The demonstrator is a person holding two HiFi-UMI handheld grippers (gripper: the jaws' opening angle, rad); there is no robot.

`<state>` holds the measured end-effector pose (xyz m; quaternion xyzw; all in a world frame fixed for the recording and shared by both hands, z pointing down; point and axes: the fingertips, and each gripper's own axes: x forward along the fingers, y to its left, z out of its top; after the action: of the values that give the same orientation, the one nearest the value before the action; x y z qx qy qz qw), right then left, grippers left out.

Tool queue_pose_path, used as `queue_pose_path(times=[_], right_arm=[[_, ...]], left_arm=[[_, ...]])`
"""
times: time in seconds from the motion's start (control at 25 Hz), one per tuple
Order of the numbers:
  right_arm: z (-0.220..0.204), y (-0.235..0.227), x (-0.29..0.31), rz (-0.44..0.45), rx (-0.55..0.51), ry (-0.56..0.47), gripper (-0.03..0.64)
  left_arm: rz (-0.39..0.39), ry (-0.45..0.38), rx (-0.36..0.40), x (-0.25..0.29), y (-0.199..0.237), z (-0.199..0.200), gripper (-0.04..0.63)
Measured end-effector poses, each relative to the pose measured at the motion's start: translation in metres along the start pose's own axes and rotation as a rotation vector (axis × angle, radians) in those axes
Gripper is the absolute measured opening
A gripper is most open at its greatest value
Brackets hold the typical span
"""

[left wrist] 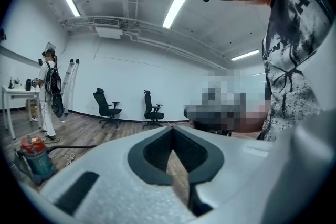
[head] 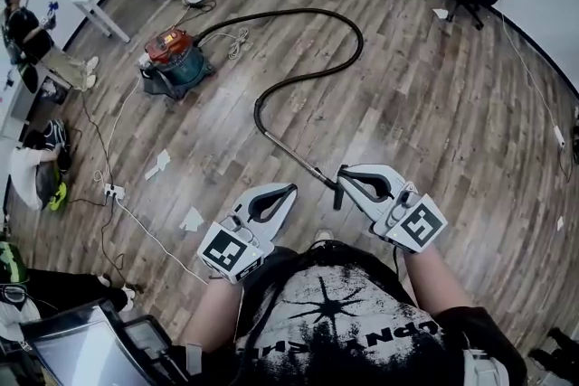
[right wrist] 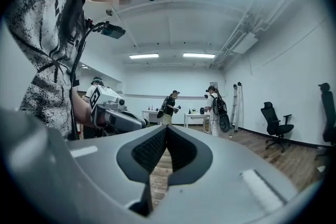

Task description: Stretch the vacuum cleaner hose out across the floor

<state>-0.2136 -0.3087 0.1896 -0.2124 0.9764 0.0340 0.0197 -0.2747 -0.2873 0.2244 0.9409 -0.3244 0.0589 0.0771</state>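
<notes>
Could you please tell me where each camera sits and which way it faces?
Head view: on the person's head, looking steeply down at vacuum cleaner and hose; shows left tool, right tool, shirt.
Left gripper view: on the left tool, facing level toward two chairs; shows its shut jaws, the shirt.
Right gripper view: on the right tool, facing level toward a desk; shows its shut jaws, left tool, shirt.
Shared: the vacuum cleaner appears in the head and left gripper views.
</notes>
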Motion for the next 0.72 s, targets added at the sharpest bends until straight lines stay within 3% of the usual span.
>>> queue_pose_path(times=[0.16,0.4,0.72], right_arm=[[0.001,-0.018,0.015,0.008,0.044,-0.005,0.008],[-0.023,-0.035,0.041,0.029,0.069,0.03,0.008],[-0.059,-0.072,0.119,-0.046,0.067,0.088,0.008]], left_arm=[[0.009,0.031,-0.005,0.012,0.018,0.003,0.0],[0.015,0.009,-0.056,0.021,0.053,-0.006,0.0],[-0.049,0.027,-0.073,0.02,0.15,-0.021,0.0]])
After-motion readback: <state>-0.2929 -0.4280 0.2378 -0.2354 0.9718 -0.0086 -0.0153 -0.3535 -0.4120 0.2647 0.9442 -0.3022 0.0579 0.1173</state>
